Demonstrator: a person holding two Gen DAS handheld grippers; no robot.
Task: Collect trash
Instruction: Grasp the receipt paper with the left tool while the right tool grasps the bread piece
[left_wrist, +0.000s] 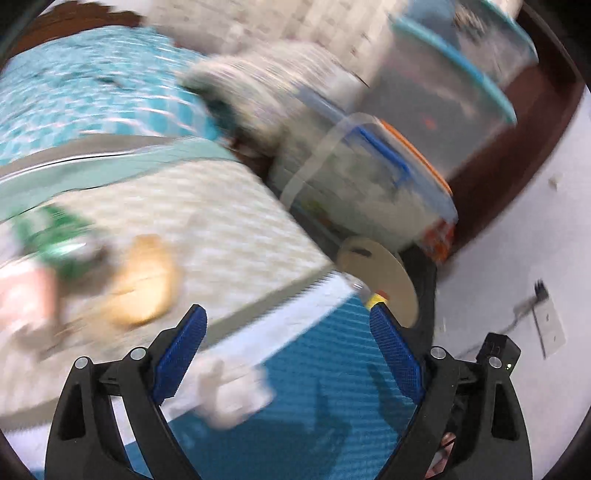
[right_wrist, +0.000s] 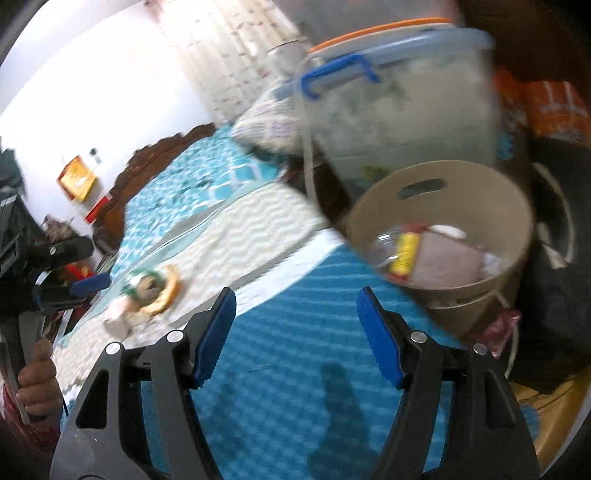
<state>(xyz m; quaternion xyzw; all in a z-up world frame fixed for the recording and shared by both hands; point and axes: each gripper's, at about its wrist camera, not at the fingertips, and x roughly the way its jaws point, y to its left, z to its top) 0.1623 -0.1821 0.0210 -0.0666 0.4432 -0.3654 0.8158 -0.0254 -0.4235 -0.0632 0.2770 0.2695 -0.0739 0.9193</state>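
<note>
Both views are smeared by motion. On the white quilt (left_wrist: 229, 229) lies a heap of trash: a green wrapper (left_wrist: 55, 240), a tan round piece (left_wrist: 144, 280) and something pink (left_wrist: 22, 295). The same heap (right_wrist: 155, 288) shows in the right wrist view. My left gripper (left_wrist: 291, 332) stands open over the bed's edge. A crumpled white scrap (left_wrist: 229, 395) shows low between its fingers, clear of both pads. My right gripper (right_wrist: 297, 325) is open with nothing in it above the blue mattress side. The beige bin (right_wrist: 513, 221) to its right holds a clear bottle with a yellow label (right_wrist: 402, 254) and pinkish rubbish.
A clear storage box with a blue handle (right_wrist: 340, 75) and an orange lid stands behind the bin, with more boxes (left_wrist: 454, 74) stacked beyond. A hand (right_wrist: 37, 376) holds the left gripper (right_wrist: 79, 286) at the left. A dark bag (right_wrist: 557, 258) lies right of the bin. Pillows (left_wrist: 258, 74) sit on the bed.
</note>
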